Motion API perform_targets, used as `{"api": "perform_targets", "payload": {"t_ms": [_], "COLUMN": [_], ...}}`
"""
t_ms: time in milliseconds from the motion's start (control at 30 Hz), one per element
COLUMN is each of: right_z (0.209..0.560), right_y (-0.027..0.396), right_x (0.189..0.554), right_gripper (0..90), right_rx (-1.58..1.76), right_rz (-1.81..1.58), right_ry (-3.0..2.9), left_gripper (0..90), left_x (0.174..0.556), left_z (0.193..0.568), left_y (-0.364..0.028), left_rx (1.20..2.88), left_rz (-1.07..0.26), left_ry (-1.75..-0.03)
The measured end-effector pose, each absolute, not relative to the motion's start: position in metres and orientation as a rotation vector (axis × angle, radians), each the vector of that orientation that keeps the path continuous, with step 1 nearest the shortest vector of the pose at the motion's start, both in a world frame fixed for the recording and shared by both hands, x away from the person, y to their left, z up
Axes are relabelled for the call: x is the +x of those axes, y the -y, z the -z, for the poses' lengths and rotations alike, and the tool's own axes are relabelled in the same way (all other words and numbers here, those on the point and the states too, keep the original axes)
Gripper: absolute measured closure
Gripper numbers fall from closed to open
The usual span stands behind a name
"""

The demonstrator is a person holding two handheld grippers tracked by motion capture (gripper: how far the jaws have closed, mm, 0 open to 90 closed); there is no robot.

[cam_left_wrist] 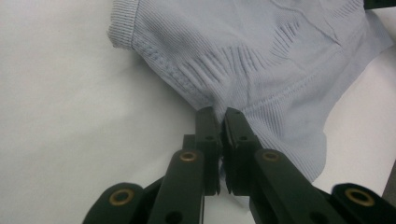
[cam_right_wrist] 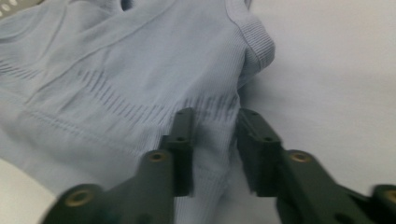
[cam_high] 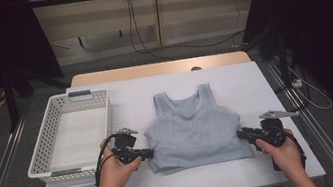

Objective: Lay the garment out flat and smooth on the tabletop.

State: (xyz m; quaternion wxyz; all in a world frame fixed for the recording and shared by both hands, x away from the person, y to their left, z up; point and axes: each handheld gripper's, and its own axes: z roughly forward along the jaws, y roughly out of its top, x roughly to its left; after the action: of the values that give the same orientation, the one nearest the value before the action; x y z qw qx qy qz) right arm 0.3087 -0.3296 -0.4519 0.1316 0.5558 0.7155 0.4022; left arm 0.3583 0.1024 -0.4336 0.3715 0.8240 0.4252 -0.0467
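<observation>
White tabletop point(cam_high: 228, 175), pale blue ribbed knit top point(cam_high: 193, 130) spread flat; left gripper point(cam_left_wrist: 220, 116) pinching one side edge, right gripper point(cam_right_wrist: 212, 116) jaws narrowly parted astride the other, probably for folding.

Two forearms reach in from the near edge, each hand wrapped around a black two-jaw gripper held low and level, the pair pointing inward at each other from opposite sides. The left gripper point(cam_high: 146, 153) has its jaws pinched nearly together, with only a thin fold of cloth caught between them in the left gripper view. The right gripper point(cam_high: 242, 133) shows its jaws standing a little apart in the right gripper view, their pads clear of contact. A grey three-cornered plate tops each gripper; cables trail back past the wrists.
</observation>
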Motion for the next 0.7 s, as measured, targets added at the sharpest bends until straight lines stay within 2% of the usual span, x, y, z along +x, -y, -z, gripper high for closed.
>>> {"api": "perform_targets", "payload": {"t_ms": [33,67,467,567,633,700], "right_z": [0.454,0.456,0.445,0.45,0.451,0.448], "right_y": [0.329,0.328,0.349,0.345,0.344,0.344], "right_x": [0.311,0.312,0.305,0.308,0.31,0.31], "right_gripper": [87.8,88.6,90.0,89.8,89.7,89.6], "right_rx": [1.599,1.596,1.652,1.643,1.632,1.619], "right_rz": [-1.154,-1.135,-1.082,-1.048,-1.037,-1.035], "right_ry": [-2.112,-2.131,-2.048,-2.062,-2.069,-2.066], "left_gripper": [85.7,85.7,85.4,77.3,64.1,61.0], "left_x": [0.359,0.359,0.366,0.362,0.358,0.354], "left_z": [0.434,0.435,0.437,0.435,0.431,0.427], "left_y": [-0.102,-0.102,-0.095,-0.097,-0.1,-0.104], "left_rx": [2.114,2.111,2.109,2.078,2.067,2.055], "left_rz": [0.121,0.117,0.1,0.111,0.099,0.093], "left_ry": [-1.088,-1.093,-1.04,-1.045,-1.043,-1.032]}}
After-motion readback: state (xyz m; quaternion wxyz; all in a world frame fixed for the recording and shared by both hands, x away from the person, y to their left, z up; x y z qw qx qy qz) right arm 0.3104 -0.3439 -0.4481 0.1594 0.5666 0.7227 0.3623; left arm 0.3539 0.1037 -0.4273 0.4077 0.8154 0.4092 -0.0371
